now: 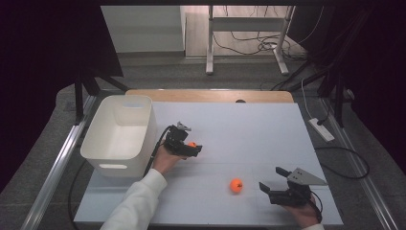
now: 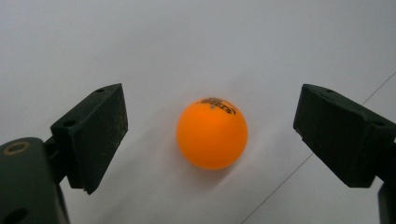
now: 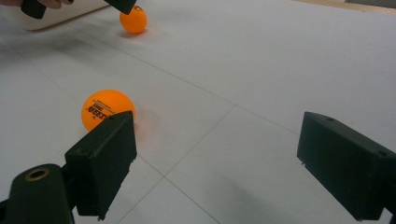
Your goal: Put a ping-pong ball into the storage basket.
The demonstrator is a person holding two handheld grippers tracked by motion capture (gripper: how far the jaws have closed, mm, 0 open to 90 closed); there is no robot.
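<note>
- High view: the white bin (image 1: 119,136) serves as the landmark. The left gripper (image 1: 190,148) sits just to the right of the bin, over the white table (image 1: 249,124). An orange ball (image 1: 192,144) lies between its jaws, near the bin's right wall.
- High view: a second orange ball (image 1: 236,185) lies well apart from the bin, farther right and nearer the person. The right gripper (image 1: 274,183) stands just right of this ball, jaws spread and pointing back toward the bin's side.
- Left gripper view: the left gripper (image 2: 210,135) has its jaws wide apart, holding nothing. The orange ball (image 2: 211,133) rests on the table, centred in the gap, touching neither jaw. A sphere has no long axis, so closing from either side should work.
- Right gripper view: the right gripper (image 3: 217,163) is likewise spread and empty. The second orange ball (image 3: 107,108) lies off-centre, beyond the left-hand jaw, outside the gap.
- Judgement: the left gripper is the one placed to grasp; closing the jaws is the coming move. The right gripper needs a sideways shift first.
</note>
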